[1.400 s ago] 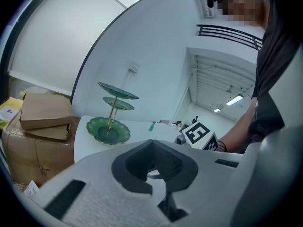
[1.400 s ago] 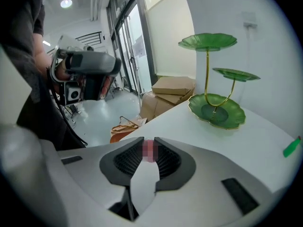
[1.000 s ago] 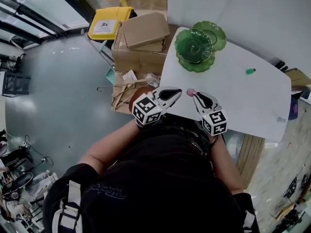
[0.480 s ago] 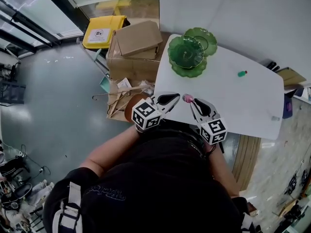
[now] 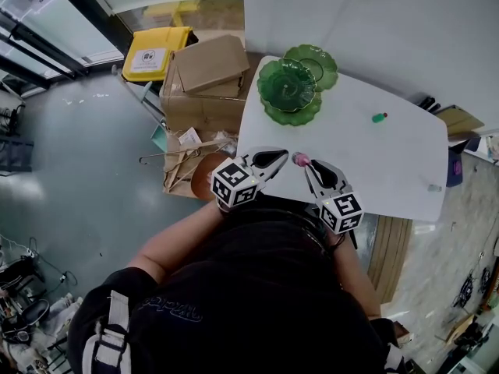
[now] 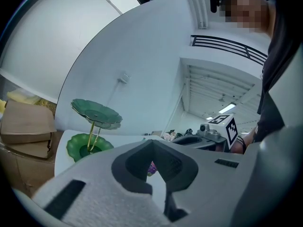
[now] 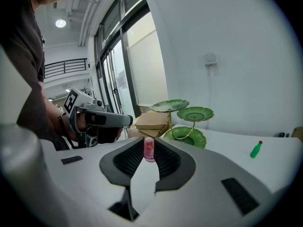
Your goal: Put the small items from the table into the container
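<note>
A small pink bottle (image 7: 149, 150) stands upright between the pads of my right gripper (image 7: 149, 143), which is shut on it. In the head view that gripper (image 5: 305, 164) hovers over the near edge of the white table (image 5: 366, 158). My left gripper (image 5: 284, 155) is beside it on the left, its tips together and nothing held. Through its jaws in the left gripper view (image 6: 151, 143) a purplish bit shows faintly. A green tiered dish stand (image 5: 288, 88) occupies the table's far left corner. A small green bottle (image 5: 379, 118) lies on the table to the right.
A tiny pale item (image 5: 434, 187) lies near the table's right edge. Cardboard boxes (image 5: 207, 68), a yellow bin (image 5: 156, 49) and wire hangers (image 5: 183, 158) sit on the floor left of the table. A white wall (image 5: 374, 22) stands behind it.
Both grippers have lifted a little at the near table edge, the pink bottle staying in the right one. The head view has shifted, so the table sits further left.
</note>
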A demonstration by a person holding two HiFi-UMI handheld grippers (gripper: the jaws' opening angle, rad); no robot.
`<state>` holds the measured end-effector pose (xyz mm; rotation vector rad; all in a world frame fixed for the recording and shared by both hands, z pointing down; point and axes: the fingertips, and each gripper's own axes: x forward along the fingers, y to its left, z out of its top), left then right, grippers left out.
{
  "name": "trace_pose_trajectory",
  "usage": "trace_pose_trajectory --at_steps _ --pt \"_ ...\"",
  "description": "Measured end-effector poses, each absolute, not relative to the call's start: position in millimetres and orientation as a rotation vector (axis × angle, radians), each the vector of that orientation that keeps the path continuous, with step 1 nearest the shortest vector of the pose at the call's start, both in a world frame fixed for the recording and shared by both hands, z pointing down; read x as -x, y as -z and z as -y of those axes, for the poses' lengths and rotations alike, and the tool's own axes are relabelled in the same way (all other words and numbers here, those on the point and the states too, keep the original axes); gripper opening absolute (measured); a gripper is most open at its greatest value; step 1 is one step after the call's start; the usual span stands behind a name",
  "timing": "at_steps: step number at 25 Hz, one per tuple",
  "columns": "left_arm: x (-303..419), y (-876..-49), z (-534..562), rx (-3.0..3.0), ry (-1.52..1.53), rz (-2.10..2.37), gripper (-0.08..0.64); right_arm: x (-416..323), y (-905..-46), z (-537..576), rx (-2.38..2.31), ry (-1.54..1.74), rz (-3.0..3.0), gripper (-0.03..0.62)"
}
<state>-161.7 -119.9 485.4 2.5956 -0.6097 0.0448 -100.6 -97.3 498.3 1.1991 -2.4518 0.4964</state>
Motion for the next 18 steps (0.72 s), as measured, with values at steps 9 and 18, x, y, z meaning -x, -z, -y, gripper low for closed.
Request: trace_pose_trajectory --at_steps 9,18 --pt "108.9 -479.7 132.6 -2.62 -0.063 0.596 0.005 51.5 -497.6 106.9 -1.221 -0.515 2.472 0.072" --pt "36.9 -474.1 144.2 -2.599 -0.061 0.686 0.005 -21.1 -488.7 129.6 -1.128 -0.499 2.53 0.072"
